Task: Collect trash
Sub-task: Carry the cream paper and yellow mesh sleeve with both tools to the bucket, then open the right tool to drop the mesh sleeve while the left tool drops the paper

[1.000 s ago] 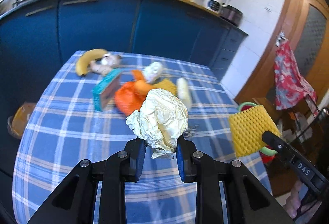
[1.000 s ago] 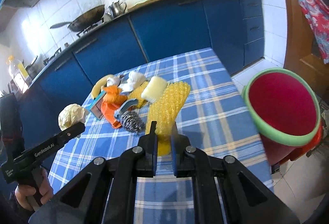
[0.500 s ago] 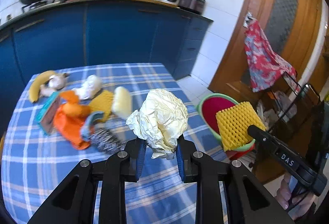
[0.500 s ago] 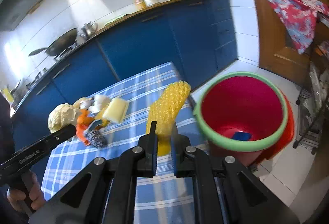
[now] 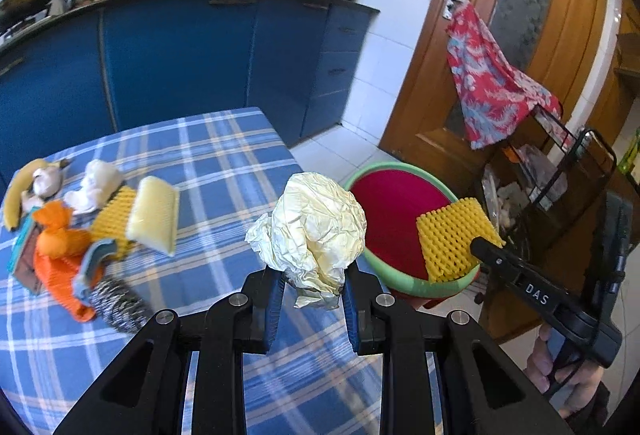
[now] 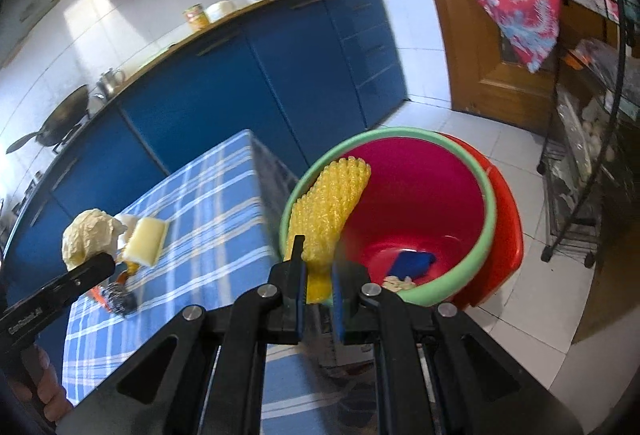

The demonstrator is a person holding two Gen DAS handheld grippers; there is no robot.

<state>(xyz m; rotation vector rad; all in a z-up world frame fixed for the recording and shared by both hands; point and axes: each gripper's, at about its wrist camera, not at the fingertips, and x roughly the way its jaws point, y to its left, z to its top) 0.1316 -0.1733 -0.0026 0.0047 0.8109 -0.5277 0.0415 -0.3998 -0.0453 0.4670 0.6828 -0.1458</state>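
Left wrist view: we are pinching a crumpled cream paper ball in our left gripper, holding it above the table edge beside the red bin. In the right wrist view, our right gripper is clamping a yellow foam net, which is reaching over the bin's green rim. More scraps are lying on the checked cloth.

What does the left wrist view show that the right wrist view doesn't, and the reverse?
Left wrist only: the banana and the orange bag on the table. Right wrist only: the bin's bottom, with a blue scrap lying in it. Both: the crumpled paper ball in the left gripper, the yellow foam net in the right gripper, the green-rimmed bin.
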